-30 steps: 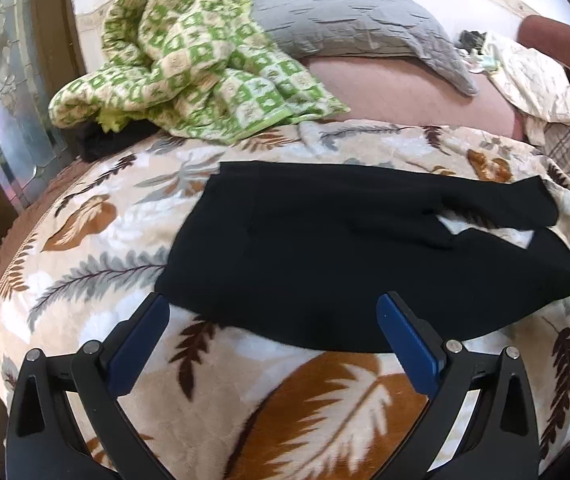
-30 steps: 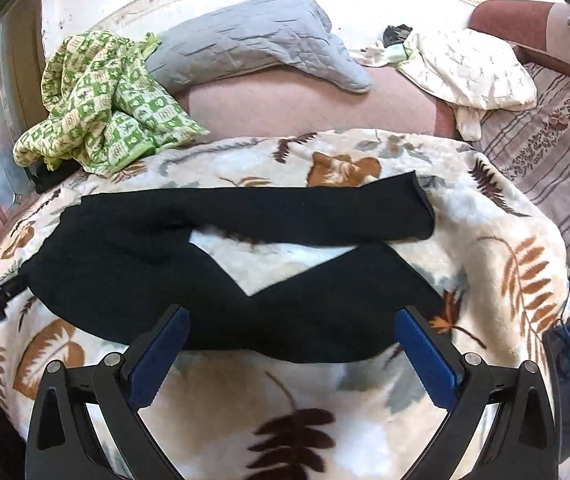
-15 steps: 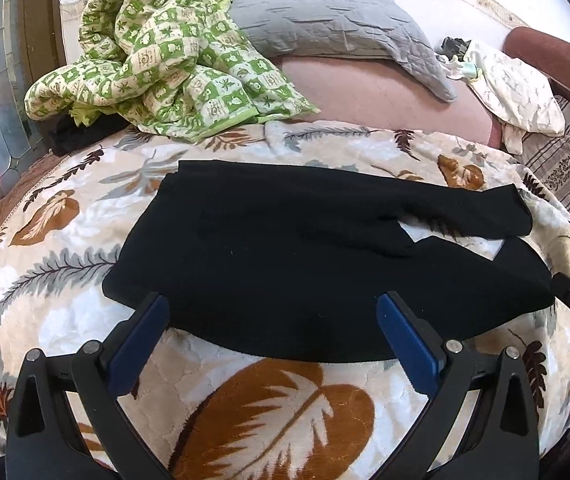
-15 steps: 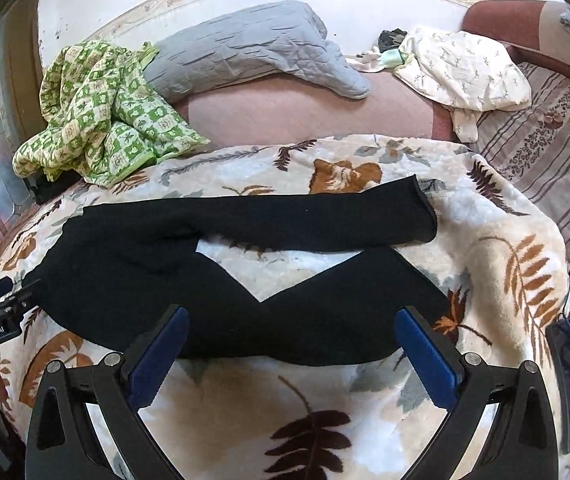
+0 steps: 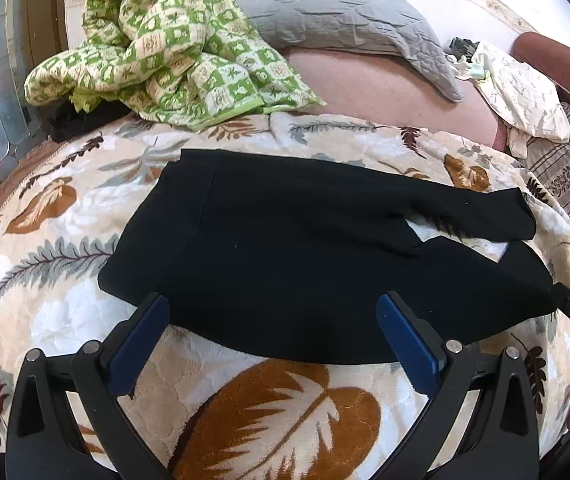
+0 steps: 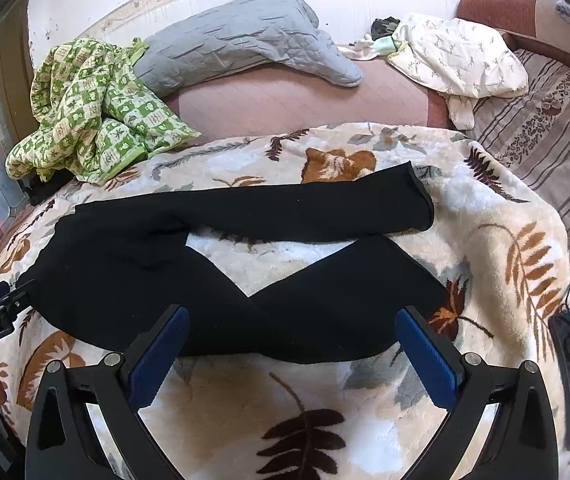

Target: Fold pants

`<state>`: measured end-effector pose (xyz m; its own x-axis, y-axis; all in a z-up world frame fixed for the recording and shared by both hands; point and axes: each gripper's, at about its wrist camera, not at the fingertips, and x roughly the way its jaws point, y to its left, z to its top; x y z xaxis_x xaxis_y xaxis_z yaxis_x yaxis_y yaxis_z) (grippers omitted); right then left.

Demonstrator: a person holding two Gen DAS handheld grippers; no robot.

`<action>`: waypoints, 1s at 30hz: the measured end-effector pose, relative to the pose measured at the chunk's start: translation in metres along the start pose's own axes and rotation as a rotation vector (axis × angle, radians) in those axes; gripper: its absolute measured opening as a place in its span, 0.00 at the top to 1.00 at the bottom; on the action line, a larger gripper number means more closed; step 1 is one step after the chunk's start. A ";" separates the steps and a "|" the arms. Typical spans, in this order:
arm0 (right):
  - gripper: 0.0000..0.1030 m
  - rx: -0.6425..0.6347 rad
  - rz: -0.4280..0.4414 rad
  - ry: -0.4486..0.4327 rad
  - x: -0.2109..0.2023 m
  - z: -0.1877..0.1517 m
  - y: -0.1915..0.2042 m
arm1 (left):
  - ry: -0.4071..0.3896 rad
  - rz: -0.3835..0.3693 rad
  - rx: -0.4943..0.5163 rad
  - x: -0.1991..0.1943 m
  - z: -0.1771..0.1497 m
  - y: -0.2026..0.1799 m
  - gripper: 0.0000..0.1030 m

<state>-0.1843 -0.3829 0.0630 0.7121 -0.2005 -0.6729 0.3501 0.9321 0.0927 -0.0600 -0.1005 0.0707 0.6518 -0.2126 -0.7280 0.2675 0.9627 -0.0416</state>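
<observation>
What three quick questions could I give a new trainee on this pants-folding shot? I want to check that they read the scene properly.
1. True or false: the black pants already lie folded with one leg stacked on the other.
2. The green checked quilt lies: A) on top of the pants, B) beyond the pants, beside the grey pillow, C) under the right gripper.
3. Fill in: the left gripper is ___, holding nothing.

Key
1. False: the legs are spread in a V on the leaf-print blanket.
2. B.
3. open, as is the right gripper.
</observation>
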 end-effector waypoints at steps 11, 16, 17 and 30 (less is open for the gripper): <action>0.01 0.061 -0.078 0.025 0.007 -0.009 -0.043 | 0.093 -0.026 -0.242 0.026 -0.018 0.069 0.00; 0.01 0.179 -0.095 0.060 0.015 -0.014 -0.084 | 0.119 -0.061 -0.400 0.039 -0.031 0.089 0.00; 0.01 0.199 -0.087 0.063 0.018 -0.014 -0.090 | 0.107 -0.049 -0.389 0.040 -0.030 0.086 0.00; 0.86 0.302 0.048 0.134 0.064 -0.014 -0.107 | 0.103 -0.104 -0.382 0.068 -0.001 0.071 0.25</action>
<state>-0.1848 -0.4911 0.0001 0.6531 -0.0985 -0.7508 0.4965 0.8043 0.3264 0.0028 -0.0465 0.0178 0.5555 -0.3130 -0.7703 0.0328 0.9340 -0.3558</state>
